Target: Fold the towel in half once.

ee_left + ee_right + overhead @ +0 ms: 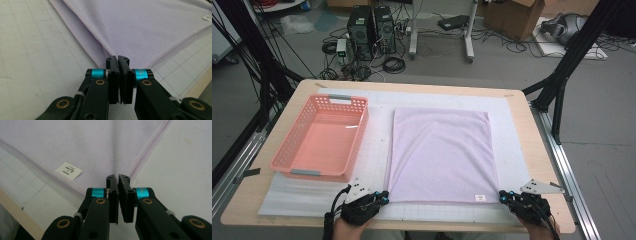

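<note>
A lilac towel (442, 155) lies spread flat on the white gridded mat (377, 160), with a small white label (479, 198) near its near right corner. My left gripper (384, 197) sits at the towel's near left corner. In the left gripper view that gripper (117, 59) has its jaws pressed together on the hemmed corner of the towel (140, 30). My right gripper (502, 196) sits at the near right corner. In the right gripper view its jaws (117, 177) are closed on the towel (82, 142) corner, just right of the label (68, 170).
A pink plastic basket (297, 150) stands on the mat left of the towel, a white scrap inside it. The wooden table edge (412, 227) runs close under both hands. Computer cases, cables and a cardboard box sit on the floor beyond the table.
</note>
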Tool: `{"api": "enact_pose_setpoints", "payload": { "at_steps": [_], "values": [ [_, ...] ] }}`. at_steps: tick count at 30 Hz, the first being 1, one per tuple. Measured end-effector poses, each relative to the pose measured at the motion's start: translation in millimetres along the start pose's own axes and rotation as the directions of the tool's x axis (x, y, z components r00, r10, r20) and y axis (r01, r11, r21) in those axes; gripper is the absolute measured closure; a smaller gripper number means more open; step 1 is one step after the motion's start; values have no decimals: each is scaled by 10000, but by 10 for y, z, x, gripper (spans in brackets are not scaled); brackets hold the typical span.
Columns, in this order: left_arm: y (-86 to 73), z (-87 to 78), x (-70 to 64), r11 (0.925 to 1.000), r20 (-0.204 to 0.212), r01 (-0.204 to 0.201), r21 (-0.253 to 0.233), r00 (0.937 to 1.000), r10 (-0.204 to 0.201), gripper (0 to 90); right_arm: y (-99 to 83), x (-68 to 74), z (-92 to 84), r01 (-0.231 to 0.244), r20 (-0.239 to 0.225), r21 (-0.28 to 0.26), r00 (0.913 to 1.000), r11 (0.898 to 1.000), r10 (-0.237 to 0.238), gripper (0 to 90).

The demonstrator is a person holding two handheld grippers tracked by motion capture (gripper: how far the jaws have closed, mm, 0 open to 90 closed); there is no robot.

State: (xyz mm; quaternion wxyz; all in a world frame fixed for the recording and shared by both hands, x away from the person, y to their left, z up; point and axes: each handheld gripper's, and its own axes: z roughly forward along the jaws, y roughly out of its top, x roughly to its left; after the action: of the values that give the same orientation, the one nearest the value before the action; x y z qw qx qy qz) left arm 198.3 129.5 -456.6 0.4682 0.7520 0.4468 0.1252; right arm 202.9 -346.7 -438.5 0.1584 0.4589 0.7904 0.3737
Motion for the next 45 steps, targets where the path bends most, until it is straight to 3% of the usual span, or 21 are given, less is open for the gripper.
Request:
{"api": "enact_pose_setpoints", "payload": {
  "at_steps": [2,6,8,12,14,16,17,22,25,27,28,29,32,36,42,45],
  "values": [
    [29,-34,29,9999,-304,123,-17,9995,-124,666,-4,0,2,-114,81,-12,9999,9999,114,729],
    [101,-72,130,9980,-563,365,-510,9976,-393,596,21,-55,-59,-713,56,-806,9974,9942,720,657],
    [131,-18,168,9979,-587,407,-512,9973,-437,580,22,-82,-25,-860,216,-830,9959,9928,881,636],
    [207,123,237,9986,-550,425,-311,9975,-442,586,13,-107,161,-1149,167,-376,9932,9927,1156,623],
    [250,195,263,9991,-554,382,-167,9977,-391,595,30,-106,195,-1190,211,-507,9925,9916,1202,662],
    [297,256,286,9991,-543,411,-119,9977,-417,602,39,-102,199,-1062,368,-423,9935,9934,1077,775],
    [324,283,293,9990,-568,430,-131,9974,-437,602,41,-107,196,-1044,86,-337,9945,9940,1048,853],
    [441,309,308,9990,-572,318,-299,9978,-334,597,67,-32,128,-236,646,172,9977,9996,224,877],
    [479,360,332,9988,-634,330,-359,9974,-352,598,30,-48,45,-180,757,331,9970,9993,155,877],
    [510,412,357,9986,-672,390,-365,9969,-414,611,44,-75,46,-251,622,359,9978,9990,228,864],
    [528,439,364,9987,-684,394,-331,9968,-416,617,48,-87,66,-361,370,429,9987,9984,345,831],
    [551,466,374,9989,-664,355,-311,9971,-375,625,47,-99,78,-307,313,306,9991,9991,297,743],
    [640,547,424,9992,-839,292,-274,9960,-314,644,82,-170,84,-480,266,-42,9985,9988,481,665],
    [748,677,500,9989,-1134,312,-356,9929,-350,691,166,-269,107,-552,244,-494,9981,9972,565,625],
    [819,881,533,9999,-1460,-143,52,9892,149,694,274,-371,222,-517,235,-598,9983,9969,532,605],
    [816,923,535,9998,-1740,-35,189,9847,67,700,313,-398,254,-491,180,-652,9986,9967,504,597]
  ]
}}
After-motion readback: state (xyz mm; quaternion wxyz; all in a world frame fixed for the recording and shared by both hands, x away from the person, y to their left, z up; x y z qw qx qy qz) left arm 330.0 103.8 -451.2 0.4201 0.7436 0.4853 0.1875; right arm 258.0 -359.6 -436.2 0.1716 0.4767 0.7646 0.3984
